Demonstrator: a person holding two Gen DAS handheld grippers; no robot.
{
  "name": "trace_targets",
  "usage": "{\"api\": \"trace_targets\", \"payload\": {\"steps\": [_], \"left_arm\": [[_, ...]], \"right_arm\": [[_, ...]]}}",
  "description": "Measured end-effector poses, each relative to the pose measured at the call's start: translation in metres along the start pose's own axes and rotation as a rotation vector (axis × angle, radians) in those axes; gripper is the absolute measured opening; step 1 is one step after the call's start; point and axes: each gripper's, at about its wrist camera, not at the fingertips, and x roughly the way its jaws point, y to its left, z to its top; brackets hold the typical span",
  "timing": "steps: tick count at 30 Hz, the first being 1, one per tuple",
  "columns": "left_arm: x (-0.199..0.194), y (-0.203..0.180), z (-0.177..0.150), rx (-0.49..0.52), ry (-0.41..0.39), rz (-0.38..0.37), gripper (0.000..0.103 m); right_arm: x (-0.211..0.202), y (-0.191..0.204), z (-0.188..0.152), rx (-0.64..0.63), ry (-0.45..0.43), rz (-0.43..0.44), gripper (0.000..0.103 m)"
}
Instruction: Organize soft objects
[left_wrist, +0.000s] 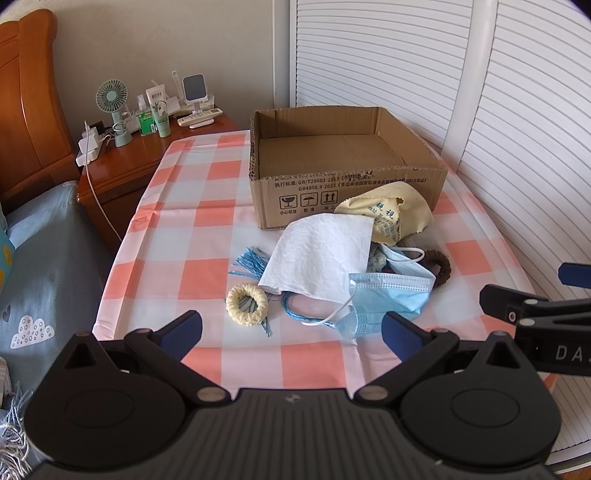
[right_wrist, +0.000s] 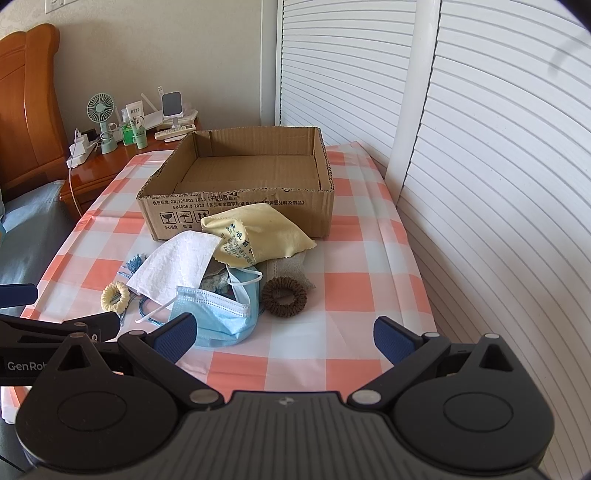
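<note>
1. The pile of soft things lies on the pink-and-white checked tablecloth (right_wrist: 354, 288) just in front of the open brown cardboard box (right_wrist: 240, 206), which looks empty.
2. Nearest the box is a pale yellow lens cloth (right_wrist: 258, 236); in front of it are a white paper towel (left_wrist: 325, 254) and a light blue pleated face mask (right_wrist: 218, 314).
3. Left of the mask sits a cream knitted hair ring (left_wrist: 246, 306); right of it a brown fuzzy hair ring (right_wrist: 284, 297).
4. All likely weigh almost nothing and will crumple; pinch the mask at its folded edge and take a ring across its band.
5. The left gripper (left_wrist: 291, 332) and right gripper (right_wrist: 284, 338) hover before the pile, jaws spread wide, holding nothing.
</note>
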Motion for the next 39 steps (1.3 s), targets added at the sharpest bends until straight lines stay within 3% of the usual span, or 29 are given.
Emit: {"api": "trace_targets", "payload": {"steps": [20, 30, 39], "left_arm": [[0.005, 0.003, 0.005, 0.018, -0.028, -0.034, 0.102], [0.022, 0.017, 0.0, 0.073, -0.075, -0.058, 0.102], [0.07, 0.036, -0.021, 0.053, 0.036, -0.069, 0.102]], "right_arm": [[0.004, 0.003, 0.005, -0.025, -0.032, 0.016, 0.103], [0.018, 0.001, 0.002, -0.117, -0.094, 0.116, 0.103], [0.047, -0.012, -0.01, -0.111, -0.057, 0.173, 0.103]]}}
